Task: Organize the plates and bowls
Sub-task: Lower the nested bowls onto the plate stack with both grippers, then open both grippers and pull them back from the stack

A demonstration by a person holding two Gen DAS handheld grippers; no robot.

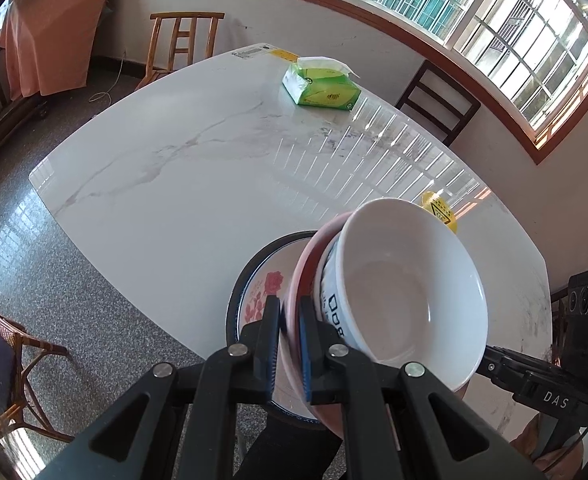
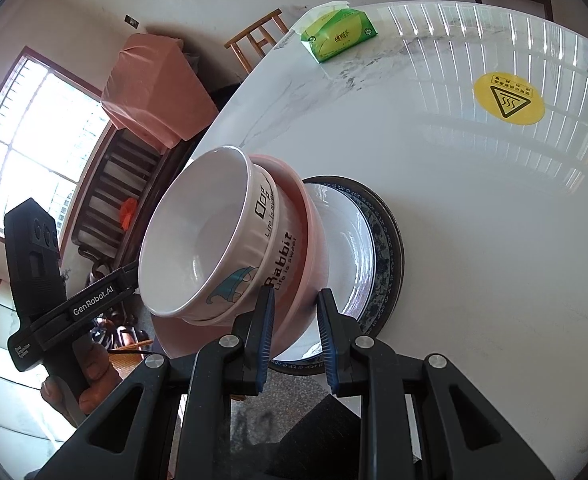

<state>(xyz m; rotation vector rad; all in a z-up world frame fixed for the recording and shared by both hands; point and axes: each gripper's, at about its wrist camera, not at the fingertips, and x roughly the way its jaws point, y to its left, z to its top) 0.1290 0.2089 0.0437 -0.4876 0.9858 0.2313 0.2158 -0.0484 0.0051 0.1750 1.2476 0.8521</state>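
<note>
Left wrist view: left gripper (image 1: 290, 334) clamped on rim of pink bowl (image 1: 294, 340), lower centre; white bowl (image 1: 409, 292) nested inside, tilted over floral plate (image 1: 260, 292) at near edge of marble table (image 1: 182, 184).

Right wrist view: right gripper (image 2: 295, 330) pinching pink bowl (image 2: 309, 240) at lower centre, above blue-rimmed plate (image 2: 377, 248); green tissue pack (image 2: 337, 34) at top.

bowl (image 2: 198, 240) sitting nested in a second bowl (image 2: 305, 248), both tilting over stacked plates (image 2: 377, 248) lying at the table's (image 1: 174, 184) near edge, tissue pack (image 1: 319, 88) lying far back, sticker (image 2: 507, 98) lying between, chairs (image 1: 182, 44) standing behind
</note>
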